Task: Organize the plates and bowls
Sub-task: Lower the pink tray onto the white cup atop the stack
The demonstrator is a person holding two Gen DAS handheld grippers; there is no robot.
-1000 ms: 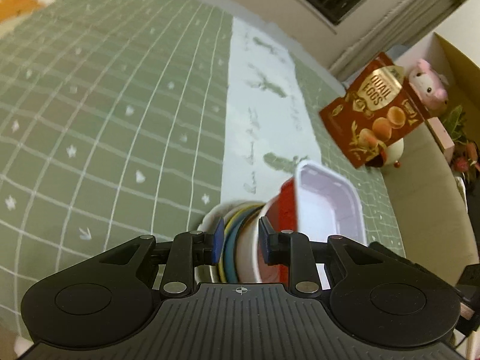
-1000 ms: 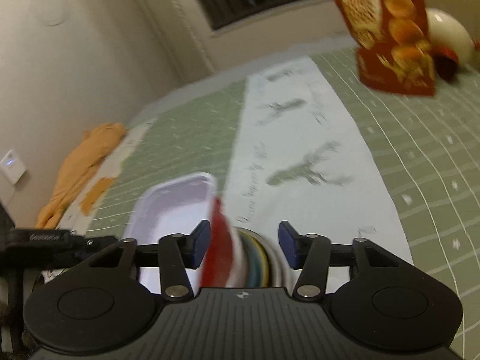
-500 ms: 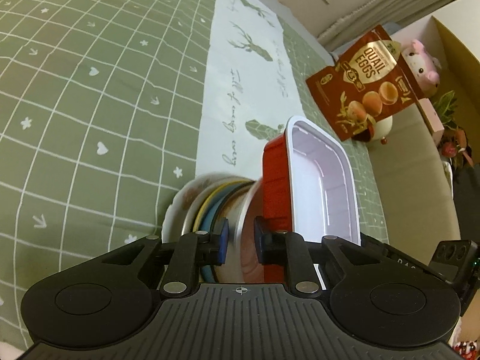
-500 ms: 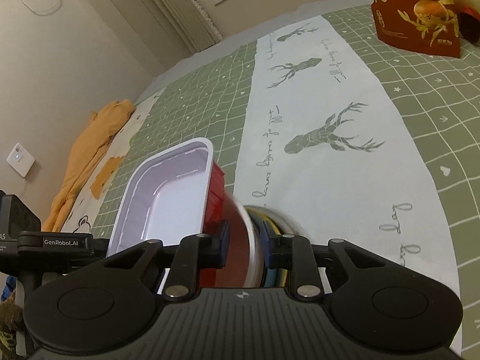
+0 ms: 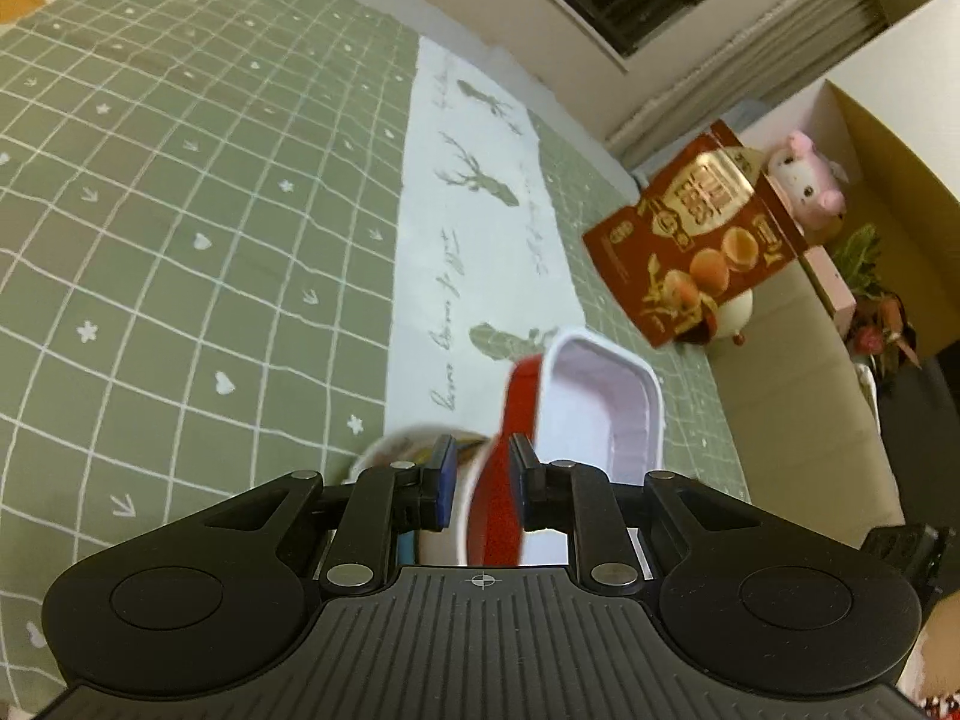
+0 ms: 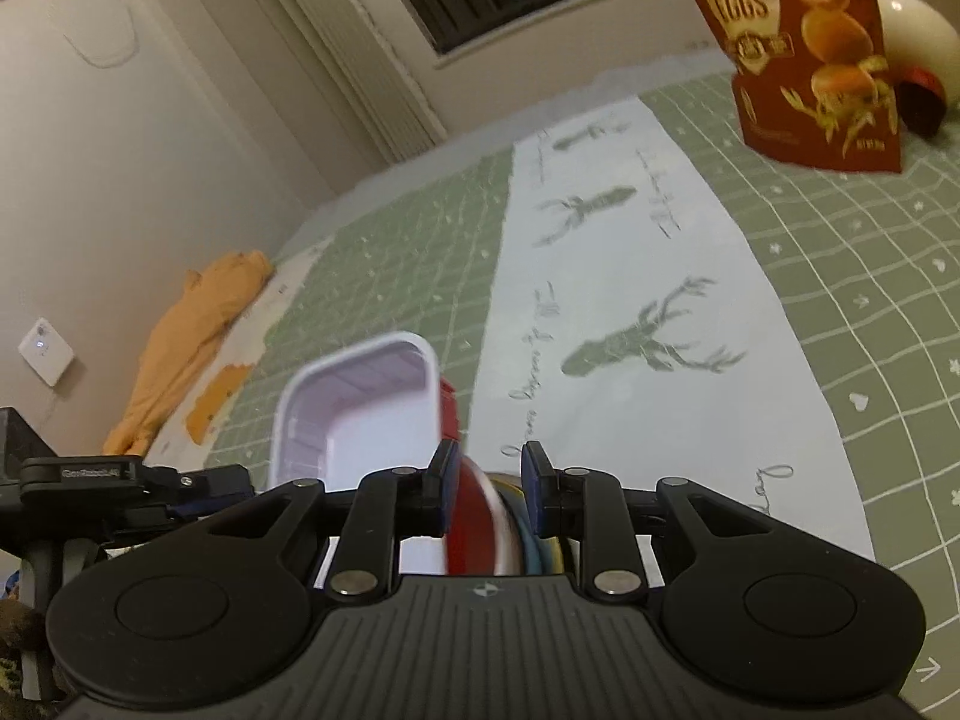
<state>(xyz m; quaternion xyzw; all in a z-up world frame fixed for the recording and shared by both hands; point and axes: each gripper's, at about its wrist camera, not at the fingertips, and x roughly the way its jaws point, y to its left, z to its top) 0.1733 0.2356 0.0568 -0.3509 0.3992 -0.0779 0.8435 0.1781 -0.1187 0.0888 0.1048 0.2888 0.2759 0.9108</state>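
At the far left of the right wrist view an orange cloth (image 6: 198,324) is seen crumpled near the wall. The green checked tablecloth (image 5: 180,192) is spread across the surface, with a white runner (image 6: 648,312) printed with deer laid along its middle.

Near the cameras, a stack of plates and bowls (image 5: 480,498) is held on edge between both tools. A red tray (image 5: 606,414) with a pale lilac inside stands on the outer side of the stack; beside it a white-rimmed bowl (image 5: 447,516) and several coloured rims are pressed together.

The left gripper (image 5: 478,483) is narrowed to a small gap, its jaws set on either side of the stack's edges; whether they press firmly cannot be told because of blur. The right gripper (image 6: 489,492) is likewise nearly closed around the red and coloured rims from the opposite side.

The stack is judged to be fairly heavy for a pinch grip, stiff, smooth-glazed and breakable, while the tray looks light and thin. Slipping between layers is likely if the pieces are squeezed unevenly, so hold is best taken across the bunched rims, with support from both sides.

At the far right a red snack bag (image 5: 702,240) marked quail eggs stands upright, with a white rounded object (image 6: 912,36) behind it and a pink plush toy (image 5: 807,186) further off.
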